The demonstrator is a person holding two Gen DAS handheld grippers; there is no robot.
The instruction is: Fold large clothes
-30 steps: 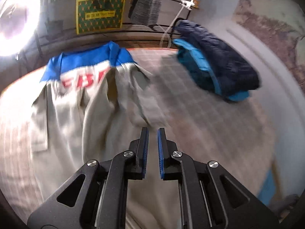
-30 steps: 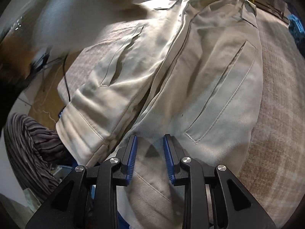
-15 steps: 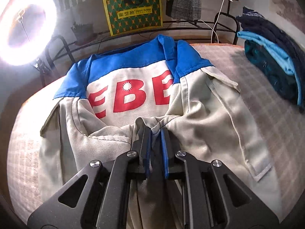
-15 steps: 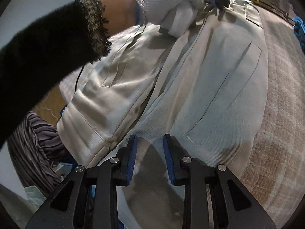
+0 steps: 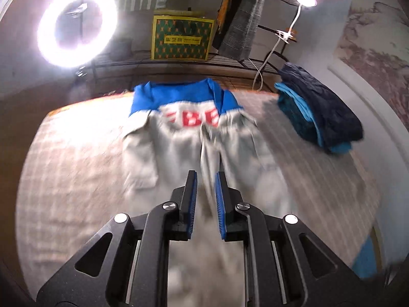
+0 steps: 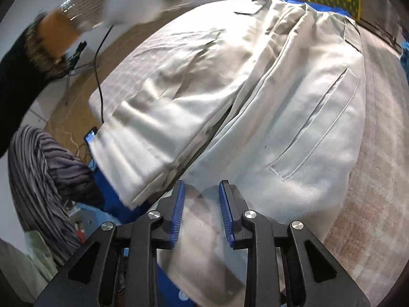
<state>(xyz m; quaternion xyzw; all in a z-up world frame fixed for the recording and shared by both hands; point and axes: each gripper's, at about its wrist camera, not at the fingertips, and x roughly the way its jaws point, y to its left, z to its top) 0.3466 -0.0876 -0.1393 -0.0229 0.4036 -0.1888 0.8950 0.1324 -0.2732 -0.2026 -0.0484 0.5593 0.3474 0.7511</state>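
So the jacket (image 5: 194, 133) is spread out flat on the bench (image 5: 71, 158), which has a checked cover on it.

Left wrist view: the left tool (image 5: 206, 176) sits above the near end of the jacket with its jaws only a narrow gap apart. They've just been opening a bit, and I can't see any cloth pinched between the blue pads (image 5: 192, 197); the fabric looks like it's lying underneath. This view is pretty motion-blurred, though. Far ahead of the tool you get the blue collar end with red lettering. Ahead and off to the right is a pile of dark and teal clothes (image 5: 322, 112), well apart from the jacket. Past the bench there's a ring light (image 5: 76, 28) up left and a green patterned box (image 5: 182, 38).

Right wrist view: none of that lettering is visible; instead you get the pale front panels, with a slanted pocket (image 6: 317, 125) ahead and to the right. The right tool (image 6: 201, 186) is at the hem, jaws moderately apart, cloth lying in the gap. Can't tell if the pads actually grip it. Up left, a blurred gloved hand (image 6: 133, 2).
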